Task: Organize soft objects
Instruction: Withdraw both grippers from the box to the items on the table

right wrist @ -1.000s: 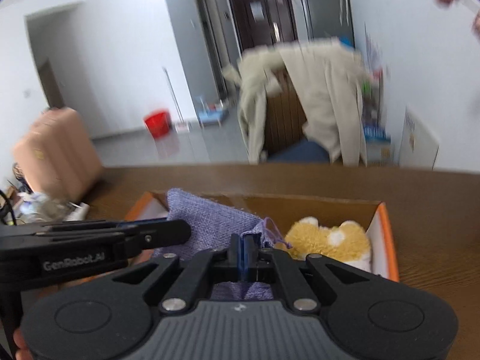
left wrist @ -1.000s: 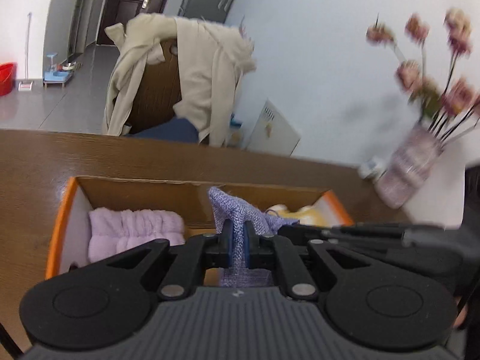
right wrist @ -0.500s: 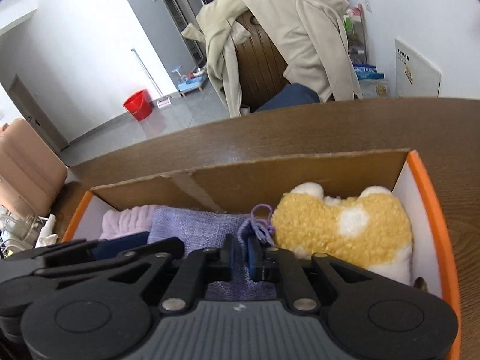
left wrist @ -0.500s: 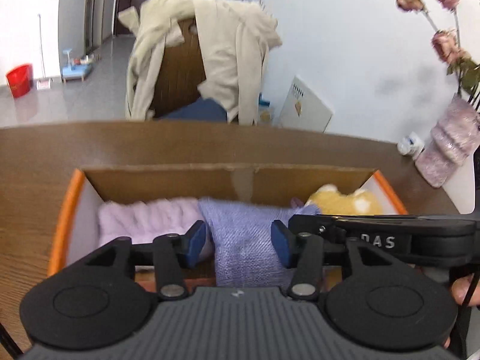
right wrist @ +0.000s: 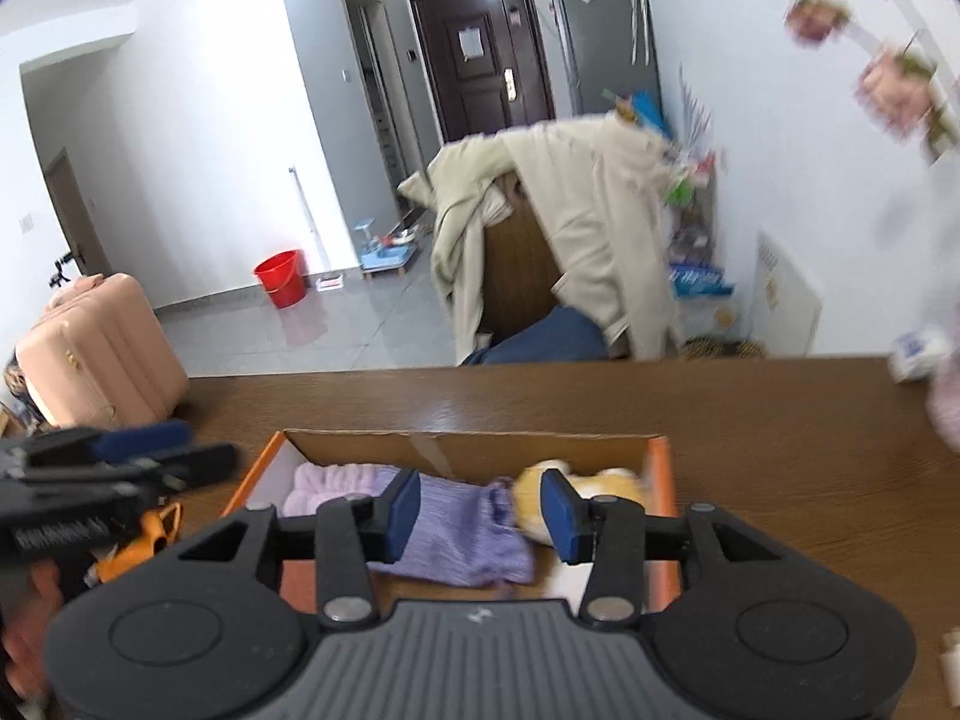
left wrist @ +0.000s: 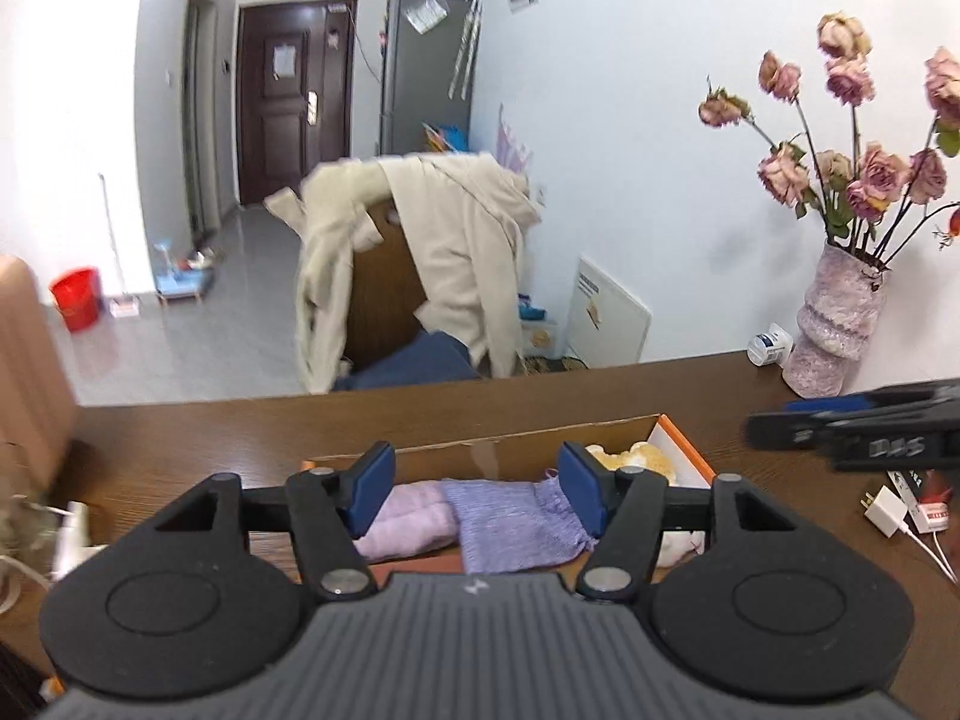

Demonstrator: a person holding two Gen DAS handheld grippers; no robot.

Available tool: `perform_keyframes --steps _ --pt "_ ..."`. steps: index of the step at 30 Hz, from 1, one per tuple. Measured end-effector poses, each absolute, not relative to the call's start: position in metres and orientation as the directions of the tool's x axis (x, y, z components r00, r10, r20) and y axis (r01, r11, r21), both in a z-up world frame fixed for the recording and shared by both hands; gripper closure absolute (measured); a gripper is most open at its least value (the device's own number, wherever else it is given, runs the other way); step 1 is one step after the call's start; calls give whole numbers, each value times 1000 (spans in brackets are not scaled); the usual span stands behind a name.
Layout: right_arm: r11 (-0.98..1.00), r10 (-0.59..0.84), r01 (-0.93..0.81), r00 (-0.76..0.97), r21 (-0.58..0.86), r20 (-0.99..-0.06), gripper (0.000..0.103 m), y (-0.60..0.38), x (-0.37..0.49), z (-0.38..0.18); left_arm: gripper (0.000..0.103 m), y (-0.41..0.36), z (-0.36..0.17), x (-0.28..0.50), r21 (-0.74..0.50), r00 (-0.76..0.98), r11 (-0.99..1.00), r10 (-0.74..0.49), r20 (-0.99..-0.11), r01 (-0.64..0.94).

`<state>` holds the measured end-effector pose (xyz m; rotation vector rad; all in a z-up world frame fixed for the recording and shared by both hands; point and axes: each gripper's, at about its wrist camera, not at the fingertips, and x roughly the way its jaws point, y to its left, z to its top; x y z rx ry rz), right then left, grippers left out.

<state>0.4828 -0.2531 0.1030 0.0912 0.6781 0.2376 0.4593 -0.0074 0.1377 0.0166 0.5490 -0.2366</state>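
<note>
The purple cloth (left wrist: 510, 519) lies flat in the box (right wrist: 660, 468), in the middle, with a pale pink towel (left wrist: 408, 519) touching it on the left and a yellow plush (right wrist: 576, 489) just beside it on the right. The three soft things sit in a row along the box floor, which looks like the point of the job: each gets its own strip of the box, side by side, none piled on another.

The left gripper (left wrist: 477, 489) has its jaws well apart; they have just been opening, and nothing is pinched between them. The cloth only shows through the gap, lying lower down in the box. The right gripper (right wrist: 480, 516) is the same: jaws apart, just opened, the cloth and plush seen beyond them but no pad pressing on either. Both grippers hang above the near side of the box, clear of what is in it. In the right view the left gripper shows off to the left of the box, above the table (right wrist: 780, 420).

My reading is that two grippers were used on the cloth because it is limp; a hold at each end would keep it spread so it lands flat, not bunched. With the jaws off it and the cloth settled, this item looks done. A frayed edge at its right end curls towards the plush, which may want tidying.
</note>
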Motion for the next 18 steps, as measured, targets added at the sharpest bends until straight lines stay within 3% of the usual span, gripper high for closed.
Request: perform_keyframes --steps 3,11,18 --pt "978 210 -176 784 116 -584 46 -267 446 121 37 -6 150 429 -43 841 973 -217 -496 226" --pt "984 172 -168 819 57 -547 44 -278 370 135 28 -5 152 361 -47 861 975 -213 -462 216" --pt "982 168 -187 893 -5 -418 37 -272 295 131 13 16 126 267 -71 924 987 -160 -348 144"
